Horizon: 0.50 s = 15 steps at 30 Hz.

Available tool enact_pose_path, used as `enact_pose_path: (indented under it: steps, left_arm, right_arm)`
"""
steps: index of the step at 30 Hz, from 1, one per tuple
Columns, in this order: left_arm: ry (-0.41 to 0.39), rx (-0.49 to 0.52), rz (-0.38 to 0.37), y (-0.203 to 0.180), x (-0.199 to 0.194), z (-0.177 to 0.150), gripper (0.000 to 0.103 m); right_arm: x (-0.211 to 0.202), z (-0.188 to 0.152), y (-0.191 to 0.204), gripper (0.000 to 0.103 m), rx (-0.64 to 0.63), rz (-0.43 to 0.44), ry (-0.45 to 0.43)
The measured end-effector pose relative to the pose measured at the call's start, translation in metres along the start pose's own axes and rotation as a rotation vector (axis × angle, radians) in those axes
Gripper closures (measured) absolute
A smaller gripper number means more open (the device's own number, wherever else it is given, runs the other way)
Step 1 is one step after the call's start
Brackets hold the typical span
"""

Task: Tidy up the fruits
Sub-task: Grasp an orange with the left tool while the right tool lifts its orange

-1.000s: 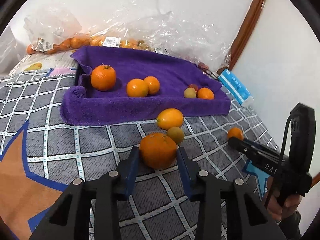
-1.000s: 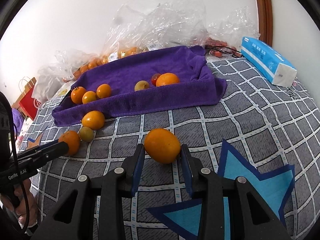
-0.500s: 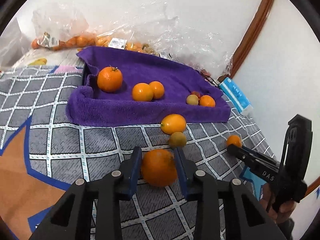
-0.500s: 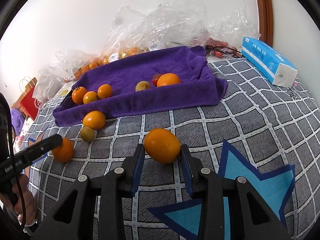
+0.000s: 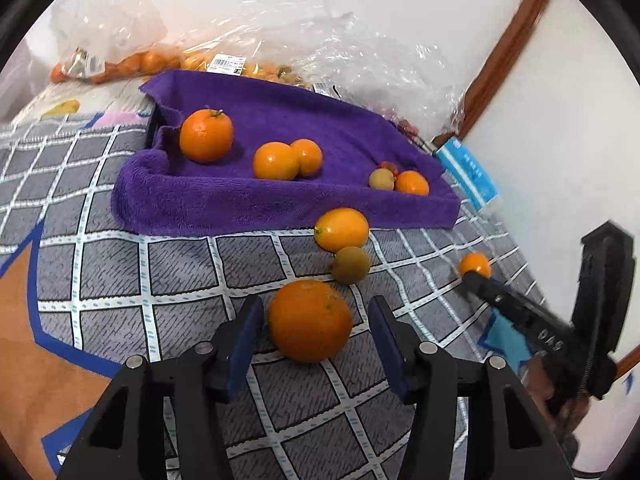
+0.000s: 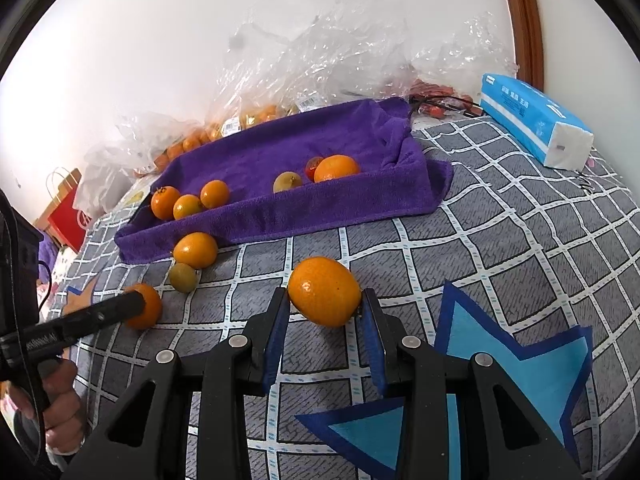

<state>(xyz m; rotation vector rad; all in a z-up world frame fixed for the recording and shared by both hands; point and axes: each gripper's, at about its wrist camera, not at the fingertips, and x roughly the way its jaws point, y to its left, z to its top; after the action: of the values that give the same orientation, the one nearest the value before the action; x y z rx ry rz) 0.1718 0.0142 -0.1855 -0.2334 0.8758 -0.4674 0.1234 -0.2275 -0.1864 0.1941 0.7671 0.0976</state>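
Two grippers: left gripper (image 5: pixel 316 330) opening around a loose orange (image 5: pixel 310 320); right gripper (image 6: pixel 324 314) (own view) clamps another orange (image 6: pixel 324 297)

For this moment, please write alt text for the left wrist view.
The left hand-held gripper is opening around a large orange on a grey checked cover. Beyond lie two loose fruits and a purple towel-lined tray holding six more.
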Motion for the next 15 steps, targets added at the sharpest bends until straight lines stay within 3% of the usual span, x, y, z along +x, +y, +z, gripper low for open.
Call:
enact_pose_path:
  steps: [4,15]
  left_arm:
    - [0.001,0.044,0.093,-0.009,0.001,-0.002,0.063]
    - [-0.028,-0.059,0.081,0.000,-0.026,-0.004,0.063]
  right_arm:
    - [-0.001,0.000,-0.001,0.067,0.009,0.009,-0.005]
    - [-0.003,0.000,-0.001,0.067,0.010,-0.001,-0.015]
